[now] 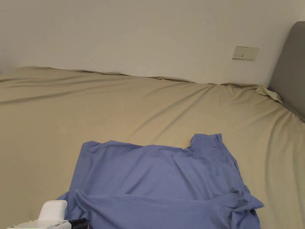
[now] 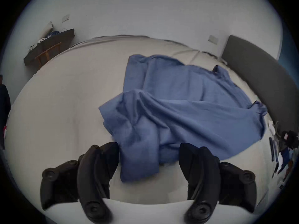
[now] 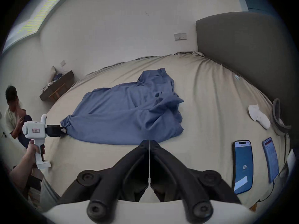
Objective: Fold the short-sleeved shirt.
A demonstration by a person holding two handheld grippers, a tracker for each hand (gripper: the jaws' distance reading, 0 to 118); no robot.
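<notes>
One shirt point(image 3: 129, 112), two phones point(image 3: 242, 166), two claws point(image 3: 149, 142)

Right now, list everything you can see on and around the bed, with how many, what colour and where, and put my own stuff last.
shirt: one, blue, rumpled on the near half of the bed.
bed sheet: one, beige, creased, covering the bed.
headboard: one, grey, at the bed's right end.
wall socket plate: one, pale, on the wall beside the headboard.
phones: two, screens lit blue, near edge, right of the shirt.
white cloth item: one, by the headboard.
dark shelf: one, far left wall.
another person: one, seated, far left.
left claw: open, a shirt flap between its jaws.
right claw: shut, empty, short of the shirt.
</notes>
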